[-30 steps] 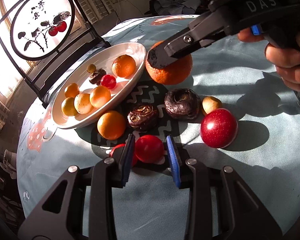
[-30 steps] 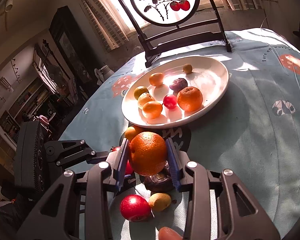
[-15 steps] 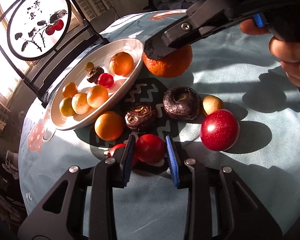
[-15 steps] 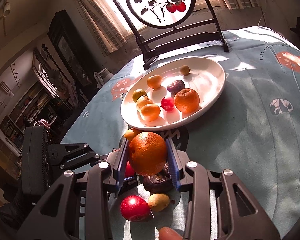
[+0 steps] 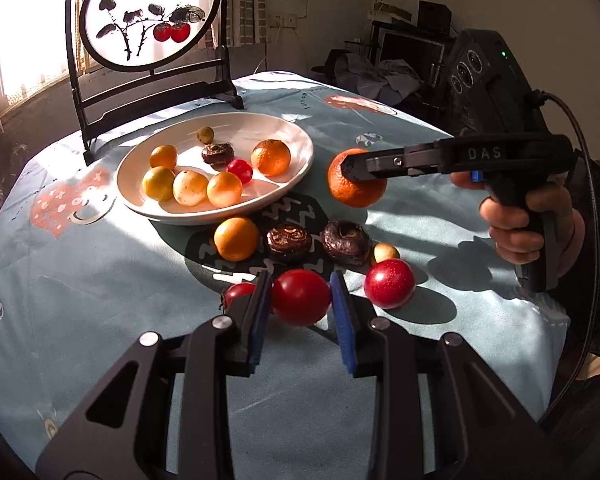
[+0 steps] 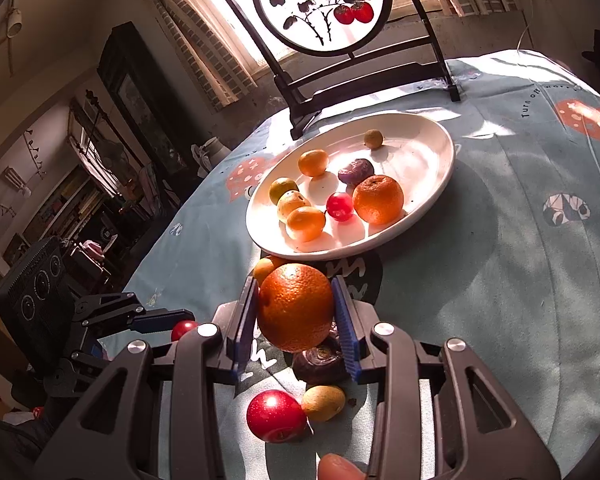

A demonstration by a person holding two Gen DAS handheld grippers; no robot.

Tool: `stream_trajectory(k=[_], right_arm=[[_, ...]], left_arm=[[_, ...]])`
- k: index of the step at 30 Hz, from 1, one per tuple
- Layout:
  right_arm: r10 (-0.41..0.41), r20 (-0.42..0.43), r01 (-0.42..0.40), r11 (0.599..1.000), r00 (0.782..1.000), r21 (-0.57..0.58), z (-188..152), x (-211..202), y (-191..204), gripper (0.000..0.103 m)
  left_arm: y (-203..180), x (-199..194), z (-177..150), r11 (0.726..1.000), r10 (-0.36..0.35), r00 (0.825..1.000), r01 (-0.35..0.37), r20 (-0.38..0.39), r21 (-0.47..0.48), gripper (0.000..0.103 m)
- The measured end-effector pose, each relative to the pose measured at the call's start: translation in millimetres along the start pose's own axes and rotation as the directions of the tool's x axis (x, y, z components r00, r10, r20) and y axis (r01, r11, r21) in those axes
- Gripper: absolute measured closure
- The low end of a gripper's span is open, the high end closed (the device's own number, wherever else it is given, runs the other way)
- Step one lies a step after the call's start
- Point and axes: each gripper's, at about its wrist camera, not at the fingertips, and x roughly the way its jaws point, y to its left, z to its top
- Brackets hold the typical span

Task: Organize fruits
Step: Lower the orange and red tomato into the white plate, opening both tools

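Observation:
My left gripper (image 5: 300, 282) is shut on a small red fruit (image 5: 300, 298), held just above the blue tablecloth near the front. In the right wrist view my right gripper (image 6: 295, 286) is shut on a large orange (image 6: 296, 308), lifted over the loose fruit beside the plate. The left wrist view shows that same orange (image 5: 356, 192) hanging right of the white plate (image 5: 300, 140), which holds several small fruits. Seen from the right wrist, the left gripper (image 6: 180, 320) is low at the left with the red fruit (image 6: 184, 330) in it.
Loose on the cloth lie a small orange (image 5: 236, 238), two dark brown fruits (image 5: 288, 242), a small yellow fruit (image 5: 385, 253), a red apple (image 5: 389, 284) and another small red fruit (image 5: 236, 292). A painted screen on a black stand (image 5: 148, 16) stands behind the plate. A hand (image 5: 528, 220) grips the right gripper's handle.
The left gripper has rolled to level and risen a little with the red fruit between its pads. The right gripper and its orange have stayed where they were.

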Motion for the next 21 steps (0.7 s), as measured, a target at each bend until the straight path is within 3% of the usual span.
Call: stream_trajectory(k=[8, 11, 15, 21], right_arm=[[0.055, -0.030, -0.054, 0.998, 0.998, 0.033, 10, 19, -5, 0.065], [0.039, 0.023, -0.040, 0.998, 0.999, 0.043, 28, 22, -10, 0.065], [0.012, 0.054, -0.014, 0.999, 0.998, 0.039, 55, 40, -16, 0.065], [0.002, 0.045, -0.003, 0.999, 0.999, 0.038, 80, 71, -28, 0.064]], left_arm=[[38, 13, 36, 0.989, 0.039, 0.998, -0.032, 0.049, -0.144, 0.072], [63, 29, 60, 0.971, 0.099, 0.993, -0.083, 0.060, -0.226, 0.072], [93, 58, 87, 0.942, 0.109, 0.992, -0.084, 0.058, -0.326, 0.072], [101, 91, 104, 0.937, 0.161, 0.987, -0.145, 0.025, -0.318, 0.072]])
